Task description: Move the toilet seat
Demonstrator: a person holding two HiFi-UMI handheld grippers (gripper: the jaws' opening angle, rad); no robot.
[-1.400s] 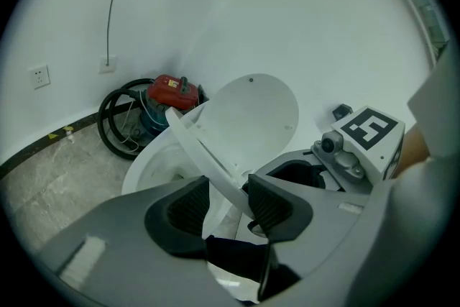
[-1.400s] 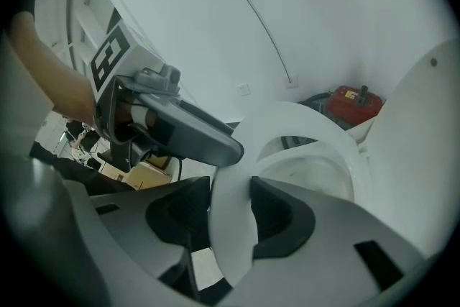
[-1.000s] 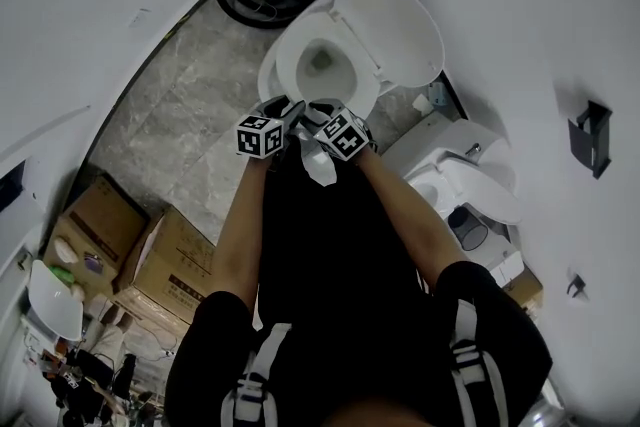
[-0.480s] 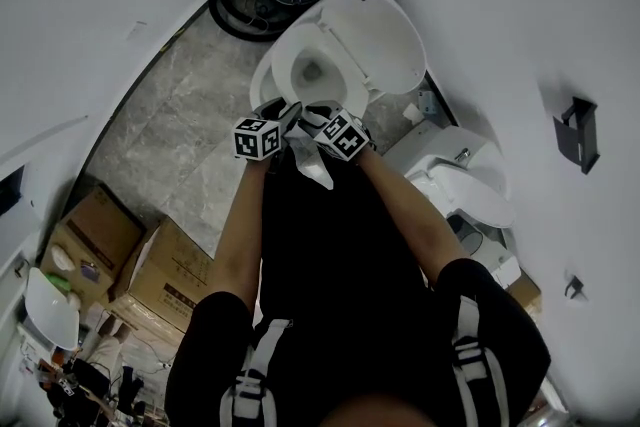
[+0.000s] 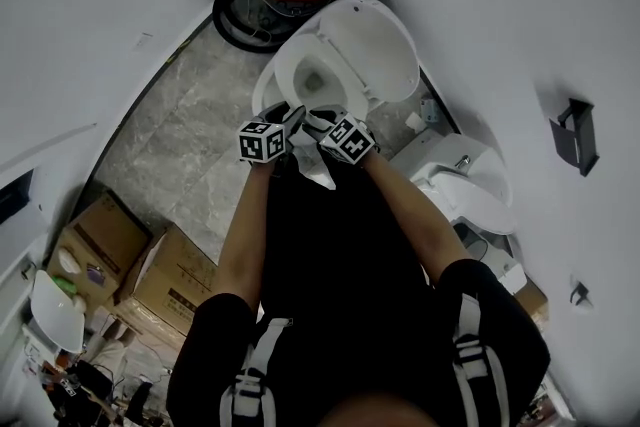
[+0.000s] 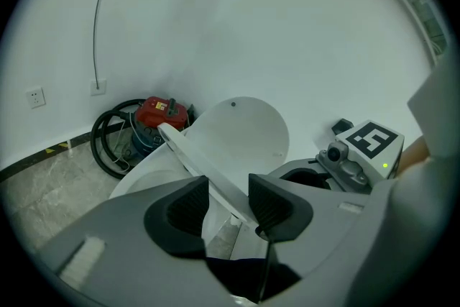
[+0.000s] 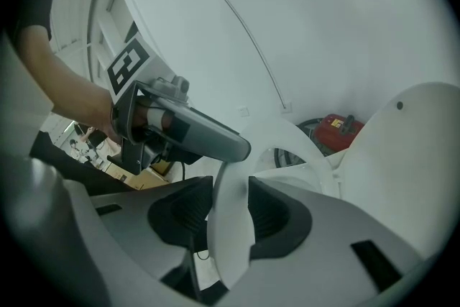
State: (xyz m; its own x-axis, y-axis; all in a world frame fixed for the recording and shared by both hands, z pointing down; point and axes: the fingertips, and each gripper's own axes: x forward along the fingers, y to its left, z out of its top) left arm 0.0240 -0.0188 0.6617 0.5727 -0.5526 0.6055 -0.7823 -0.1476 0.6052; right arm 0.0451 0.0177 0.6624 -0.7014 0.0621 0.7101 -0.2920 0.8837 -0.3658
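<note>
The toilet seat (image 6: 188, 151) is a smooth, glossy white plastic ring with a thin edge, tilted up off the bowl (image 5: 312, 73) at 12 o'clock from the person. The left gripper (image 6: 228, 199) and right gripper (image 7: 230, 198) both clench its front rim between ribbed black pads. The rounded lid (image 5: 378, 45) stands open at 1 o'clock.

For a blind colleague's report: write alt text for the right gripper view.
The right tongs clamp the rim of a raised white plastic toilet seat ring. The grey left tongs, held in a hand, reach in from the left; an upright white lid and a red canister vacuum cleaner stand behind against a white wall.
</note>
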